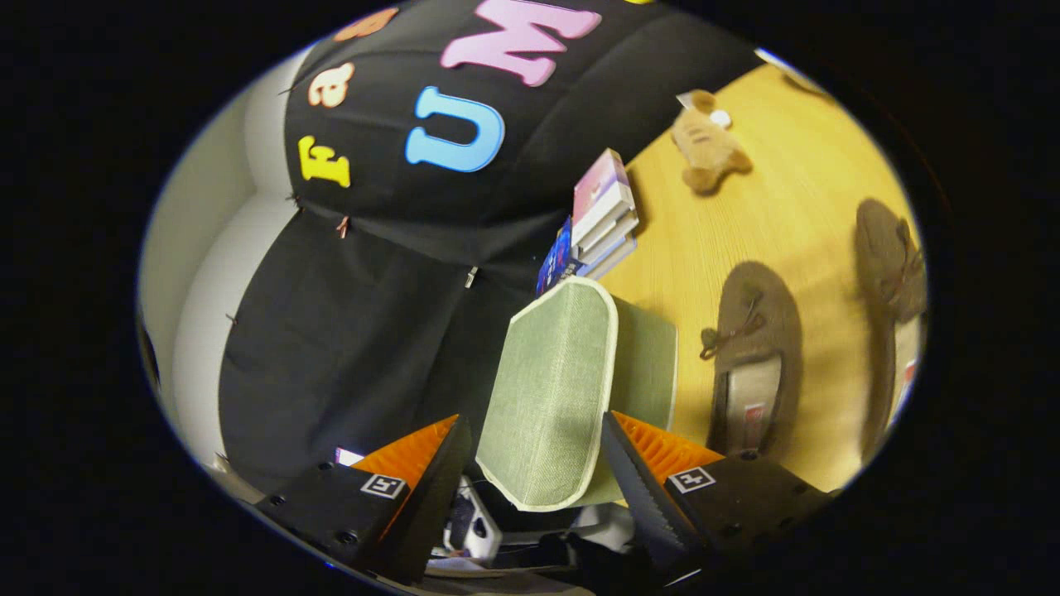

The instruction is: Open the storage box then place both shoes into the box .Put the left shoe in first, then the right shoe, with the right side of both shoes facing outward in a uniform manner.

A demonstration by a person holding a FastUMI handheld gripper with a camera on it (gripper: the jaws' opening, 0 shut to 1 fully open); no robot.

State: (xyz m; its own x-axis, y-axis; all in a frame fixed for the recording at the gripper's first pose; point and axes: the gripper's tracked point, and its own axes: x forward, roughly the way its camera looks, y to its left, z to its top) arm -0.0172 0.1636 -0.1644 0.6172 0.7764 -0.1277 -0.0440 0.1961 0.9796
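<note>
Storage box (pixel 551 389), green fabric, lid between spread claw (pixel 534 463) fingers; two brown shoes (pixel 758 356) at 3 o'clock on worktop (pixel 795 215), books (pixel 600 215), plush toy (pixel 705 142) beyond.

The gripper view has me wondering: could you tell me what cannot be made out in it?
- Storage box: its inside is hidden behind the green lid, which lies between the gripper fingers.
- Whether both fingers press the lid: unclear at this angle.
- Far shoe: its heel end is cut off by the view's edge.
- Shoe insole labels: too small.
- Stacked books: covers too small.
</note>
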